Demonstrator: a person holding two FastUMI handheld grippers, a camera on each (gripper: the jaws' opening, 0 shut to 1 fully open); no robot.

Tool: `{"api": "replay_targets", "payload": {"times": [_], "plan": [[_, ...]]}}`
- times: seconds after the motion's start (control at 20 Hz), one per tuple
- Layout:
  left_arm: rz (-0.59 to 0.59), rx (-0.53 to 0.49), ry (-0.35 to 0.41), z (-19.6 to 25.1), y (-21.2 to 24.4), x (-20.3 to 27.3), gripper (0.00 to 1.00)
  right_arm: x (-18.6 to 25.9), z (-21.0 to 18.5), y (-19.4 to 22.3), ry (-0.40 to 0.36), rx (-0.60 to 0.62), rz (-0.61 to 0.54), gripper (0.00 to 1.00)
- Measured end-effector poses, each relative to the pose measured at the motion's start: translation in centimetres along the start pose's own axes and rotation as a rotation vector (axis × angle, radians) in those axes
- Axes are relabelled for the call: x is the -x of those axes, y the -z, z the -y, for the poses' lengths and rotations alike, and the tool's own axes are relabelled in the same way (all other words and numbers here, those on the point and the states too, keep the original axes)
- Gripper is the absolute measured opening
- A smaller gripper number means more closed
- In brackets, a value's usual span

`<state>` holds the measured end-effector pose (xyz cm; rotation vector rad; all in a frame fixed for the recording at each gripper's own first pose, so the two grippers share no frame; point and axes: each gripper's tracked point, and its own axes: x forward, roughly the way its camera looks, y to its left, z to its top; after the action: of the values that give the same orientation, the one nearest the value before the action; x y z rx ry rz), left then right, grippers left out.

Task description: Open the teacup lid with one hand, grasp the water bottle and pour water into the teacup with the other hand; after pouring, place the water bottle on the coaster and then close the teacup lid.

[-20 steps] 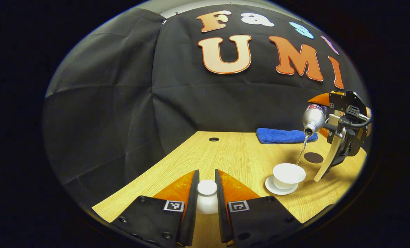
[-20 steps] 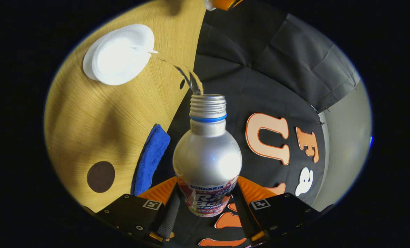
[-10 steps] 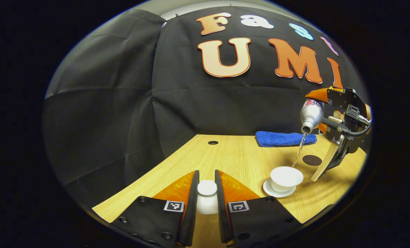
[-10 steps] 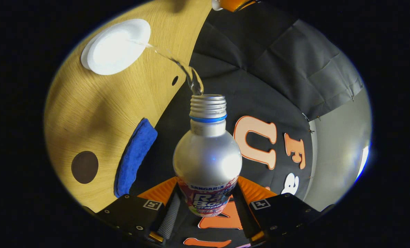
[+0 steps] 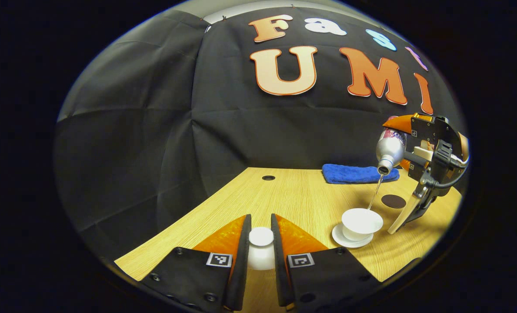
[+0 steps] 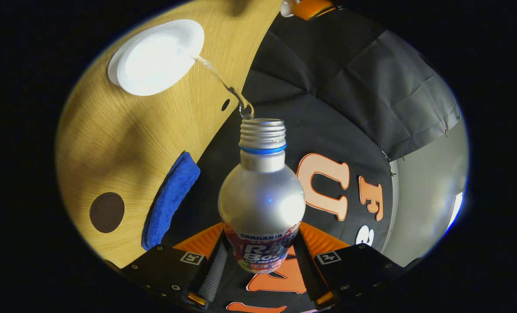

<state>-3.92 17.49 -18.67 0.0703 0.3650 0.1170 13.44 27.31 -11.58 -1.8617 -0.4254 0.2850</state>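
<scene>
The cup (image 5: 362, 222) sits uncovered on its saucer (image 5: 340, 239), right of the left gripper (image 5: 259, 243), which pinches the lid (image 5: 261, 248). The right gripper (image 6: 260, 254) clamps the tilted bottle (image 6: 261, 200), streaming water (image 6: 223, 82) into the cup. The coaster (image 6: 106, 212) and blue cloth (image 6: 171, 198) lie to its left.

A light wood-grain surface (image 5: 297, 195) spans the lower frame, with a small round dark hole (image 5: 268, 177) near its far edge. A folded blue towel (image 5: 354, 173) lies at right-centre.
</scene>
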Motion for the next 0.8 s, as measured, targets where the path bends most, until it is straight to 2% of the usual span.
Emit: {"api": "replay_targets", "payload": {"times": [0.25,0.3,0.45,0.65,0.8], "plan": [[-0.018,-0.001,0.001,0.2,0.8,-0.1,0.33,0.3,-1.4,-2.1,0.001,0.029,0.038,0.78],[-0.021,0.0,0.004,0.3,0.9,0.0,0.33,0.1,-1.5,-2.3,-0.003,0.029,0.045,0.75],[-0.025,-0.006,-0.005,-0.1,1.1,-0.1,0.33,0.0,-1.6,-3.2,0.003,0.035,0.061,0.78],[-0.021,-0.003,-0.002,0.0,1.0,0.1,0.3,0.2,-2.6,-3.5,-0.006,0.054,0.067,0.78],[-0.013,0.0,-0.001,0.0,0.8,0.1,0.33,0.5,-3.0,-3.4,-0.022,0.028,0.067,0.78]]}}
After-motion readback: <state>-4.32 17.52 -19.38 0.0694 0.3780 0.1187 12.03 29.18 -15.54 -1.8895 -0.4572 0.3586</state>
